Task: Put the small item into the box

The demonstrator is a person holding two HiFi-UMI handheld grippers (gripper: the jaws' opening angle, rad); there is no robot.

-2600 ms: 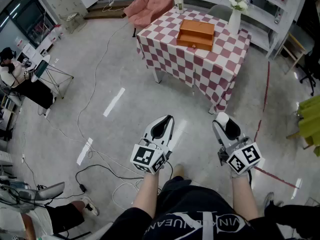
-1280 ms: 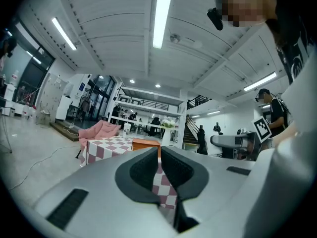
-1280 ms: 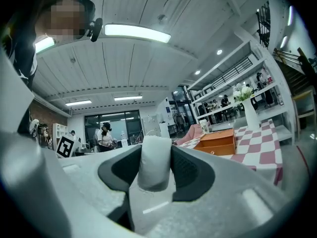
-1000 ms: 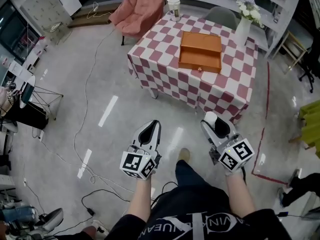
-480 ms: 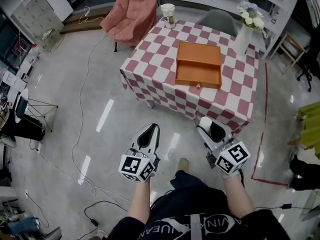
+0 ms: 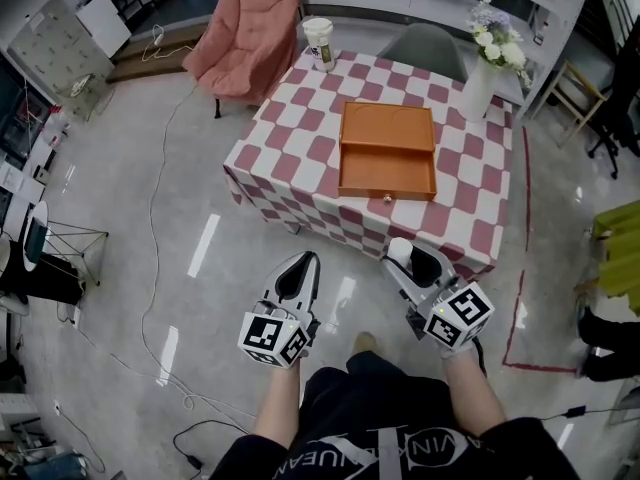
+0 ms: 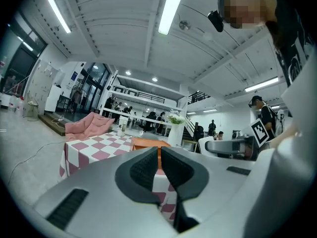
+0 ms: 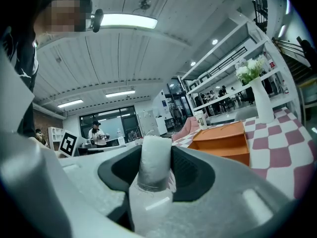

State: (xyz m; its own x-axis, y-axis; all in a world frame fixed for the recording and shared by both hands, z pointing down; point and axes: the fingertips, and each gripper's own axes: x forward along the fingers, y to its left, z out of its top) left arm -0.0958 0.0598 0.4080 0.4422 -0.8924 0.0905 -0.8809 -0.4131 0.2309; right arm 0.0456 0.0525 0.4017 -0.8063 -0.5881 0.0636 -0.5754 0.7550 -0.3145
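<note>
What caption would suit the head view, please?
Right gripper holds a white item, facing the orange box on a checkered table.

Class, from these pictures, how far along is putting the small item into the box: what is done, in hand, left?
Done: the right gripper is shut on the small white item. In hand: it is held over the floor, short of the checked table. Left: reach the orange box there and release the item inside. The left gripper is shut, empty.

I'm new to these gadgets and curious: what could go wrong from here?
The small white cylindrical item, pinched only in the right claw, might slip out on the way. The white flower vase stands near the open orange wooden box; a reaching claw could knock it.
</note>
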